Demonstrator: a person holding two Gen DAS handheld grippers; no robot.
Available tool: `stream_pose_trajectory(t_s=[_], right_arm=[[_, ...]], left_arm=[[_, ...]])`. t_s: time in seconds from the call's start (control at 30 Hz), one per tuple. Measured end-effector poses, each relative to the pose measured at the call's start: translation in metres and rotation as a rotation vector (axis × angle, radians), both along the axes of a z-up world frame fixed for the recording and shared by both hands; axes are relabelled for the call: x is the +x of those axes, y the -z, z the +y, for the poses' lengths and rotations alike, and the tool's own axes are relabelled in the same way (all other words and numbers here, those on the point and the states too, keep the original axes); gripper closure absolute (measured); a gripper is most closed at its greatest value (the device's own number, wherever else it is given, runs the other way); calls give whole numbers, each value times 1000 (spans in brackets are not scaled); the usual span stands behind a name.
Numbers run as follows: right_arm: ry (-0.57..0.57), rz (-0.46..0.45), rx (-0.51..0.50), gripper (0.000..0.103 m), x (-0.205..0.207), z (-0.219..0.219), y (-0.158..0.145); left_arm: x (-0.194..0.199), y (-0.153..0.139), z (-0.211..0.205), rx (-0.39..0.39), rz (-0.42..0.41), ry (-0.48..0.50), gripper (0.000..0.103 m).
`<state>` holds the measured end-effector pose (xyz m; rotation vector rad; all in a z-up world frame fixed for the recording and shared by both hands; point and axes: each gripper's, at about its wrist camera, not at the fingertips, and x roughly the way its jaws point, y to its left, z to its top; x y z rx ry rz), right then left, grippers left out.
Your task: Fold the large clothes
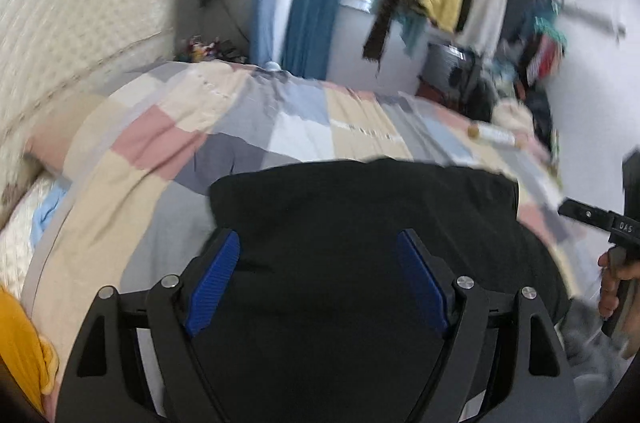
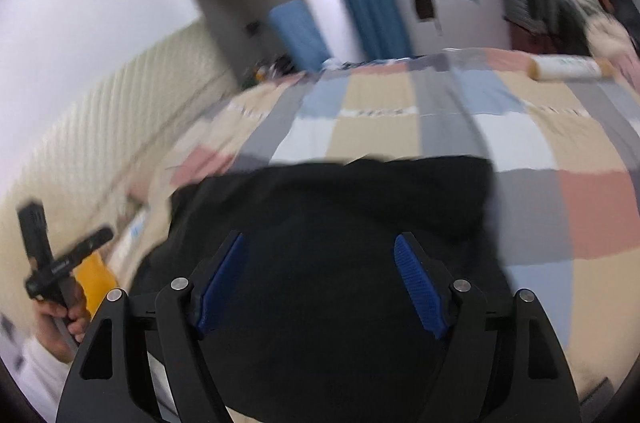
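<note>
A: Where did we find the black garment (image 1: 360, 223)?

B: Spread on the patchwork quilt (image 1: 248, 127), at the near end, well short of the paper-wrapped roll (image 1: 496, 135) by the far edge. Its far hem looked fairly straight; the views were blurred, so we could not name the garment type.

A: And our tongs?

B: Left gripper (image 1: 318, 275) hung over the cloth with jaws spread wide, nothing between them. Right gripper (image 2: 320, 279) likewise released and empty, above the same cloth.

A: Handling?

B: We judged it soft, limp and light, likely to sag and drag on the quilt. We reckoned the far corners, toward the roll, the best places to pinch, one per gripper, taking a single layer.
</note>
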<state>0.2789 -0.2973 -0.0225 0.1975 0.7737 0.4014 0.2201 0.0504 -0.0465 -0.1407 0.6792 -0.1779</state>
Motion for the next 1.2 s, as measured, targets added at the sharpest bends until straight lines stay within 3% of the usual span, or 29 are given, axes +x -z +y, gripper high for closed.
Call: stream_pose_trajectory(t_s=[0.2,0.37,0.73,0.93,1.2], right_arm=[[-11,-18,-126,28,21,63,46],[25,-64,-214,28,48,72,70],[65,-32,-287,21,104,87,106],[68,3,-282,18,126,87,117],[70,-68,-271,18,102,81,99]], left_arm=[[37,28,-44,14,31,35,22],[65,44,-57,59,47,19,22],[111,78,-59,69,93,-33,22],[123,89,-58,70,111,-53,22],[99,77,-42,74,69,-61,22]])
